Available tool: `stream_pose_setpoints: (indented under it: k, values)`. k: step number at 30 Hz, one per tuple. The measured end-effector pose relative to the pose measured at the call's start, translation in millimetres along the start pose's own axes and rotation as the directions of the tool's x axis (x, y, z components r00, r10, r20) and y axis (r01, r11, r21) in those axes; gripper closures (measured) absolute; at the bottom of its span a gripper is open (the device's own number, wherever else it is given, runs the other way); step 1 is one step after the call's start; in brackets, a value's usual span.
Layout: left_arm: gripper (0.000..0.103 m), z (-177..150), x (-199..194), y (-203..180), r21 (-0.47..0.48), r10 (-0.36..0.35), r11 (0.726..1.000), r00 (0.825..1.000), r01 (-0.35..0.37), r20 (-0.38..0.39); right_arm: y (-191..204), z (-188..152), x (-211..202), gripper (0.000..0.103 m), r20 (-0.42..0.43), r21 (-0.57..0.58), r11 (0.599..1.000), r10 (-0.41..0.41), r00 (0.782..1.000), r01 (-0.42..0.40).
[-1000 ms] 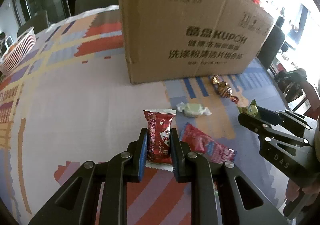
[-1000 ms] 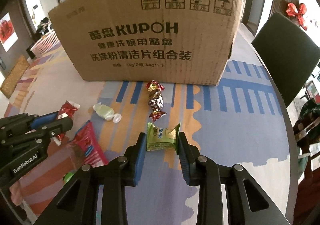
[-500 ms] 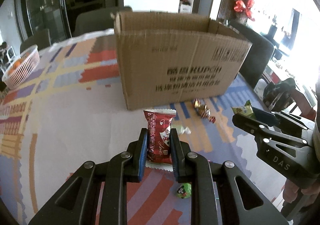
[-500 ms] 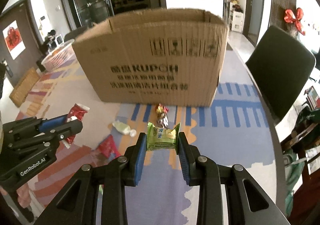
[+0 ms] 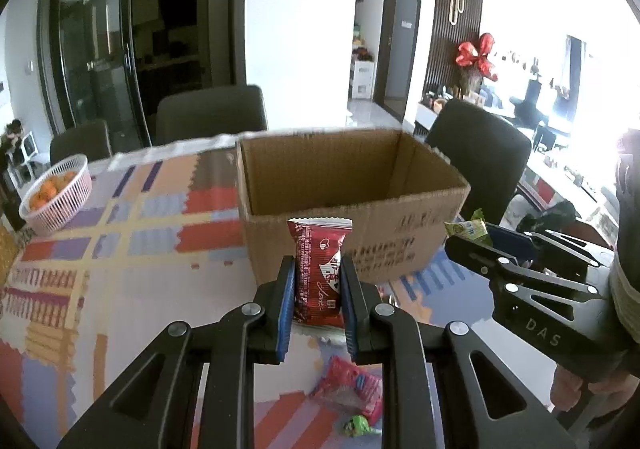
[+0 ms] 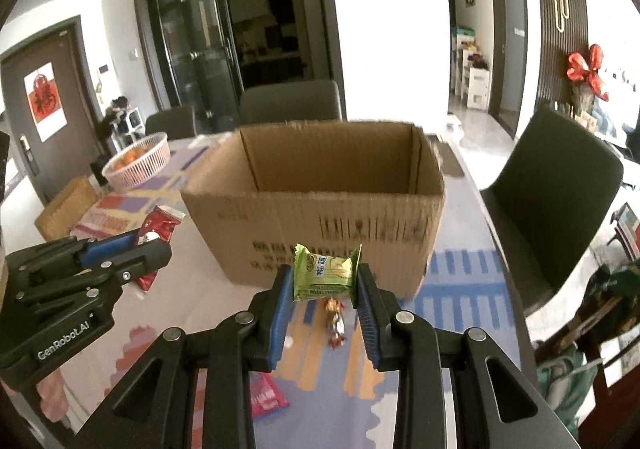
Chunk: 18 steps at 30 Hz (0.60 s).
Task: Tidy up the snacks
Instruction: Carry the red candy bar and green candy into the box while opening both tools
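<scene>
The left claw (image 5: 318,281) grips a red snack packet (image 5: 320,269) and the right claw (image 6: 325,285) clamps a green one (image 6: 325,273), both held above the desk (image 5: 132,289), facing the open box (image 6: 332,169), probably for dropping in.

Each camera is sitting on its own tool, looking forward and downward along the two fingers, which are filling the lower part of its picture.

The left wrist view is looking over the left tool (image 5: 318,281) toward the open cardboard box (image 5: 352,185) from close range, its near wall standing just ahead. The right tool (image 5: 496,245) is entering this view from the right edge.

The right wrist view is looking over the right tool (image 6: 324,281) at the same box (image 6: 320,189) from slightly further right, with the left tool (image 6: 132,249) entering from the left edge.

Both views are sharing the box, the patterned table (image 5: 120,281), the white basket (image 5: 56,193) and the dark chairs behind.
</scene>
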<state>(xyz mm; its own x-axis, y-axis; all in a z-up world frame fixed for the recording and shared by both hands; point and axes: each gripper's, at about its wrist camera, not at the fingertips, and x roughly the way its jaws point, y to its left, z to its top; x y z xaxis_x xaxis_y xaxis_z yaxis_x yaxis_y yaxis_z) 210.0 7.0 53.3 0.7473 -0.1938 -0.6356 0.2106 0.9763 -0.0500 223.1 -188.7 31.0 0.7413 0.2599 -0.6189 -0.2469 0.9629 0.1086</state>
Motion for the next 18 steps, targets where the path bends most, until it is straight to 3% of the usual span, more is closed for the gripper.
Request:
stream_pose_setpoints:
  k: [8, 18]
  values:
    - [0.081, 30, -1, 0, 0.023, 0.019, 1.000, 0.998, -0.020, 0.057, 2, 33, -5, 0.071, 0.067, -0.008, 1.000, 0.011, 0.998, -0.010]
    - [0.081, 58, 13, 4, 0.022, 0.024, 0.999, 0.998, -0.025, 0.062, 0, 66, 6, 0.071, 0.098, -0.025, 1.000, -0.006, 0.995, 0.008]
